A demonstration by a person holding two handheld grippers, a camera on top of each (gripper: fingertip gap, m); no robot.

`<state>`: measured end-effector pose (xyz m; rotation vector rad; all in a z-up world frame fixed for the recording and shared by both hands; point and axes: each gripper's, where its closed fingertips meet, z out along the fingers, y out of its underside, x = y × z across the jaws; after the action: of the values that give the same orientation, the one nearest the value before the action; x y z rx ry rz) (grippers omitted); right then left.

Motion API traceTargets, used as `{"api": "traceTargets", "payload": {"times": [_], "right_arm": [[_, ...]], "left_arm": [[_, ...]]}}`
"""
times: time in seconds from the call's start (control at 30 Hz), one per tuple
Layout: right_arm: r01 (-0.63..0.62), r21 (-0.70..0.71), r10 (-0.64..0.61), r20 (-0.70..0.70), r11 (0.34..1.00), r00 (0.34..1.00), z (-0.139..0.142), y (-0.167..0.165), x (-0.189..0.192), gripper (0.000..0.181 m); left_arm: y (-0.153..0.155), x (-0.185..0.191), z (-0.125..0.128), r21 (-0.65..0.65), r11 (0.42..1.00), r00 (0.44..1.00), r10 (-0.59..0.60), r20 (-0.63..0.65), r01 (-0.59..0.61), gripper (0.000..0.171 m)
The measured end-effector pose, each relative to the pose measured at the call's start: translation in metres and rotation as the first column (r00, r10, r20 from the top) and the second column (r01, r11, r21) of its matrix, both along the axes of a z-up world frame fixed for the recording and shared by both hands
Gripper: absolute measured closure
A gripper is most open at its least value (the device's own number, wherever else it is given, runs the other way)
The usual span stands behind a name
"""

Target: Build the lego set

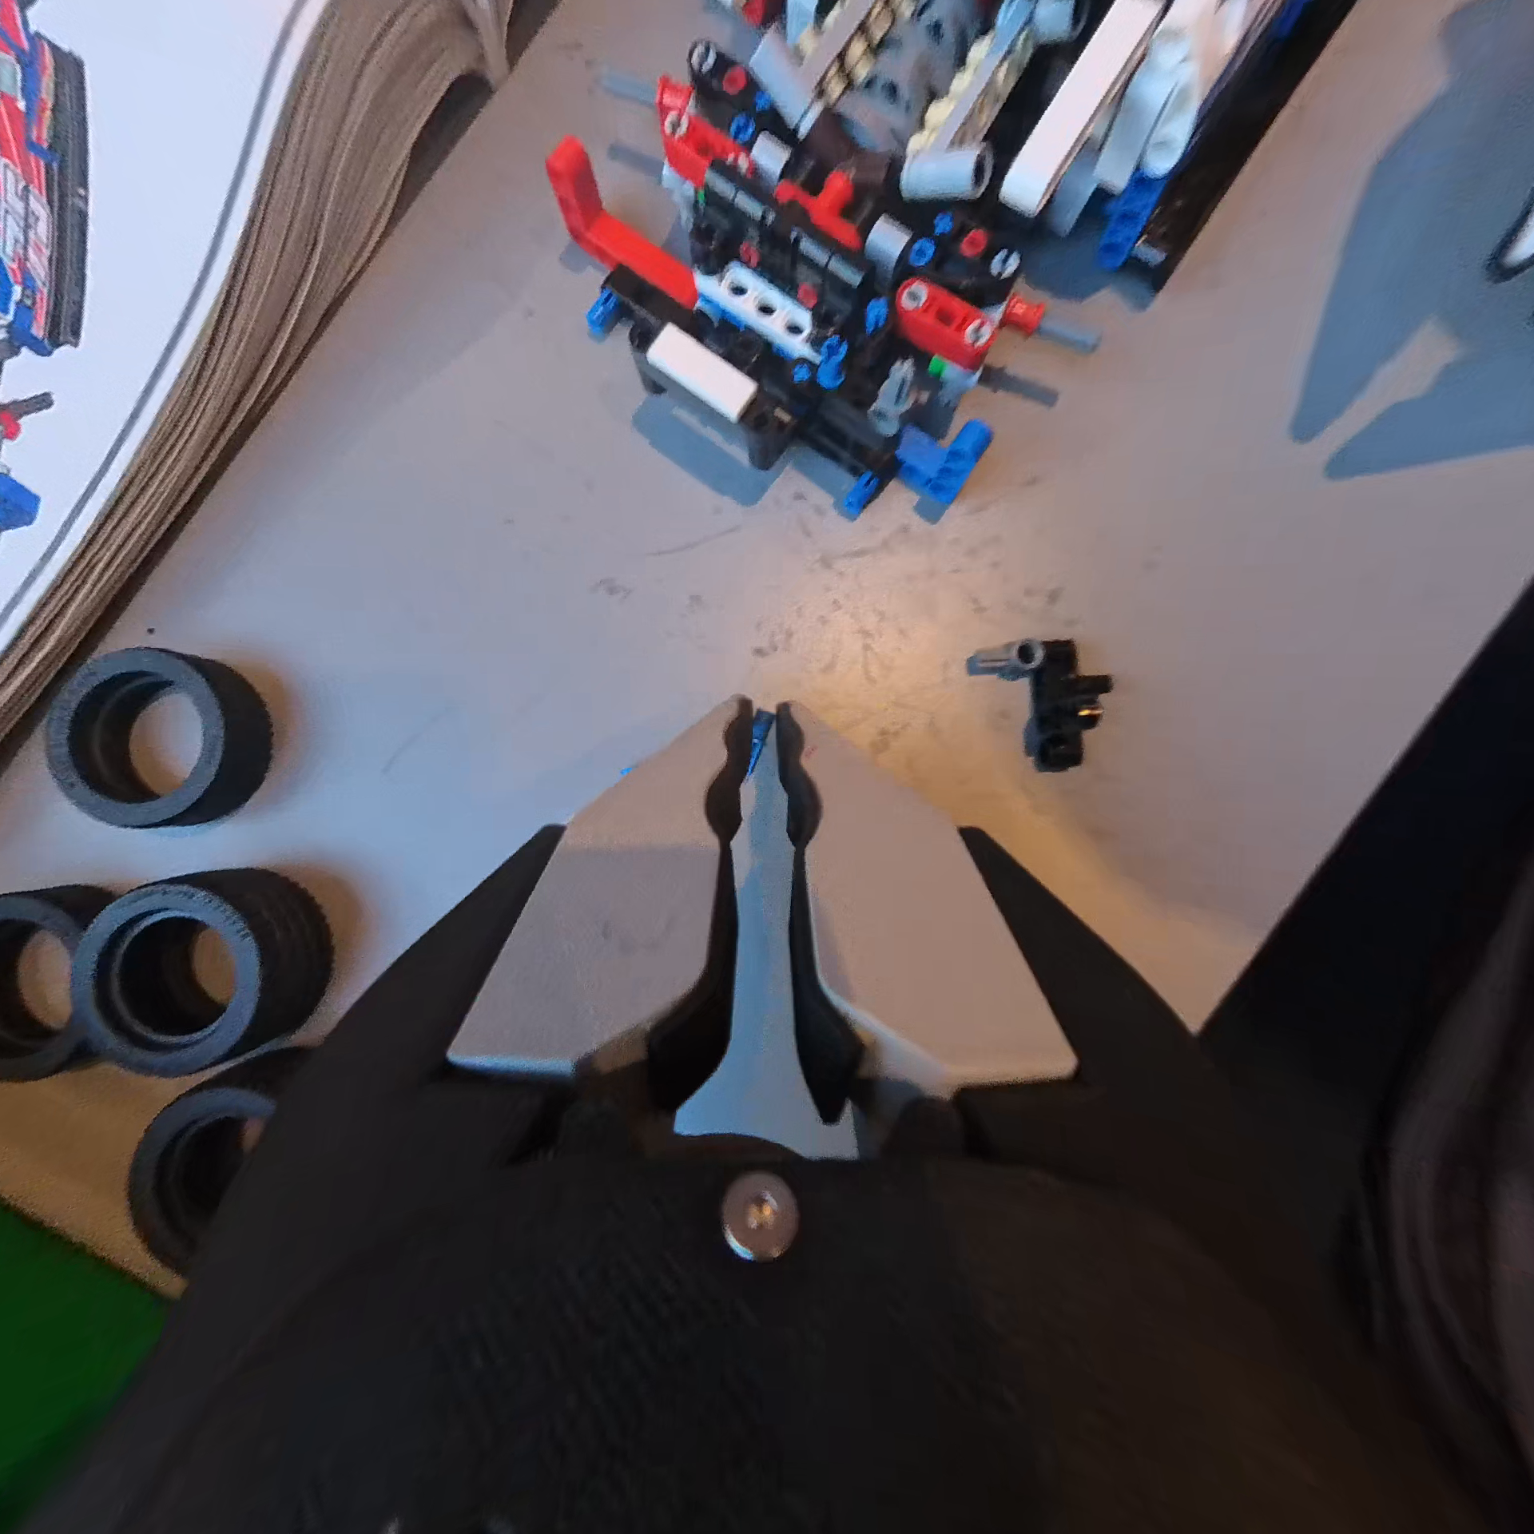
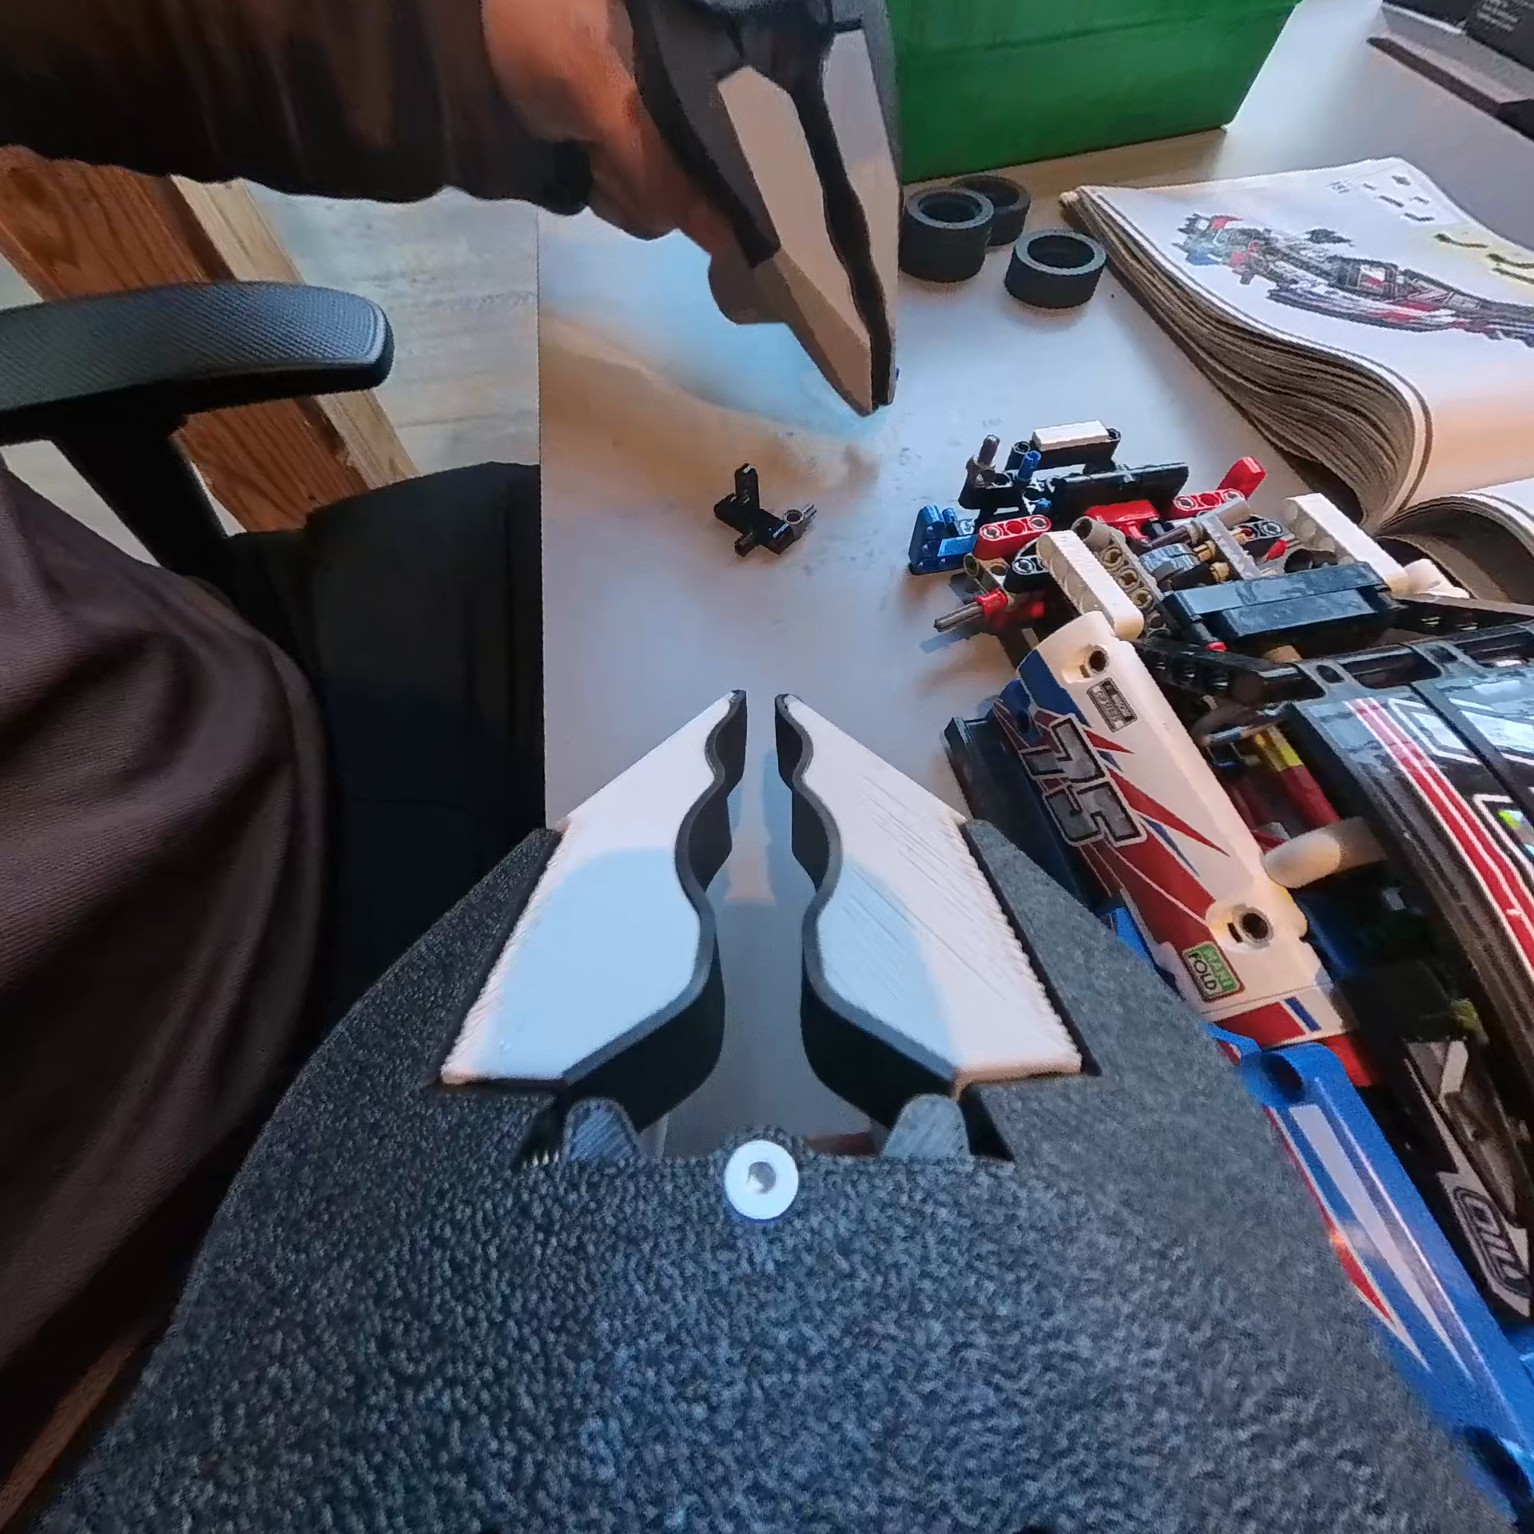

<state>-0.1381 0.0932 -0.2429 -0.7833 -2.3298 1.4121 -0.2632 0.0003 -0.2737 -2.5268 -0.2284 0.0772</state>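
Note:
The partly built lego car (image 1: 797, 274) stands on the grey table, its front end of red, blue, black and white parts toward me; it also shows at the right of the right wrist view (image 2: 1228, 664). My left gripper (image 1: 764, 714) is shut on a small blue lego piece (image 1: 759, 735) above the table; it shows in the right wrist view (image 2: 876, 398) with the blue piece (image 2: 895, 378) at its tips. A small black lego sub-assembly (image 1: 1054, 701) lies on the table to its right, also in the right wrist view (image 2: 759, 519). My right gripper (image 2: 759, 705) is nearly closed and empty, near the table edge.
Several black tyres (image 1: 158, 739) lie at the left, also in the right wrist view (image 2: 1054, 266). A thick open instruction book (image 2: 1295, 332) lies behind the car. A green box (image 2: 1062, 75) stands at the back. A chair armrest (image 2: 191, 340) and a person's sleeve are at left. Tip to tip, the grippers are about 15 cm apart.

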Motion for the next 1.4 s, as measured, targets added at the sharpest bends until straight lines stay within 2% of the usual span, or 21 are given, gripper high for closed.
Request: {"api": "traceTargets", "payload": {"times": [0.13, 0.3, 0.43, 0.63, 0.87, 0.97, 1.07, 1.2, 1.3, 1.4], "right_arm": [[0.004, 0.017, -0.004, 0.0, 1.0, 1.0, -0.002, 0.0, 0.0, 0.175], [0.008, 0.053, -0.008, -0.001, 0.999, 1.0, -0.007, -0.001, -0.001, 0.175], [0.014, 0.067, -0.014, -0.004, 0.998, 1.0, -0.008, -0.001, -0.001, 0.175], [0.024, 0.059, -0.023, -0.006, 0.998, 1.0, -0.007, 0.001, -0.002, 0.176], [0.029, 0.058, -0.028, -0.004, 0.998, 1.0, -0.007, 0.002, -0.002, 0.176], [0.024, 0.04, -0.025, 0.004, 0.999, 1.0, -0.005, 0.002, -0.002, 0.176], [0.018, 0.012, -0.018, 0.011, 1.0, 1.0, -0.002, 0.002, -0.001, 0.176], [0.017, -0.034, -0.017, 0.024, 0.999, 1.0, 0.002, 0.004, -0.001, 0.176], [0.022, -0.071, -0.019, 0.041, 0.997, 0.999, 0.005, 0.006, -0.002, 0.176], [0.024, -0.101, -0.018, 0.059, 0.995, 0.998, 0.007, 0.007, -0.003, 0.177]], "left_arm": [[0.016, 0.011, 0.008, 0.057, 0.998, 0.998, -0.038, 0.059, 0.035, 0.169], [0.031, 0.032, -0.009, 0.014, 0.992, 0.984, -0.126, 0.128, 0.125, 0.169], [0.026, 0.029, -0.004, 0.022, 0.994, 0.985, -0.108, 0.132, 0.106, 0.157], [0.014, 0.027, 0.004, 0.035, 0.996, 0.989, -0.091, 0.119, 0.087, 0.156], [0.03, 0.04, -0.005, 0.018, 0.993, 0.976, -0.117, 0.182, 0.115, 0.155], [0.03, 0.037, -0.009, -0.009, 0.99, 0.977, -0.137, 0.165, 0.141, 0.167], [0.03, 0.036, -0.009, -0.013, 0.985, 0.969, -0.164, 0.186, 0.17, 0.17], [0.028, 0.034, -0.009, -0.008, 0.985, 0.965, -0.168, 0.201, 0.173, 0.17], [0.024, 0.032, -0.007, -0.005, 0.989, 0.972, -0.146, 0.183, 0.15, 0.157], [0.019, 0.032, -0.004, 0.013, 0.991, 0.973, -0.134, 0.188, 0.134, 0.159]]}}
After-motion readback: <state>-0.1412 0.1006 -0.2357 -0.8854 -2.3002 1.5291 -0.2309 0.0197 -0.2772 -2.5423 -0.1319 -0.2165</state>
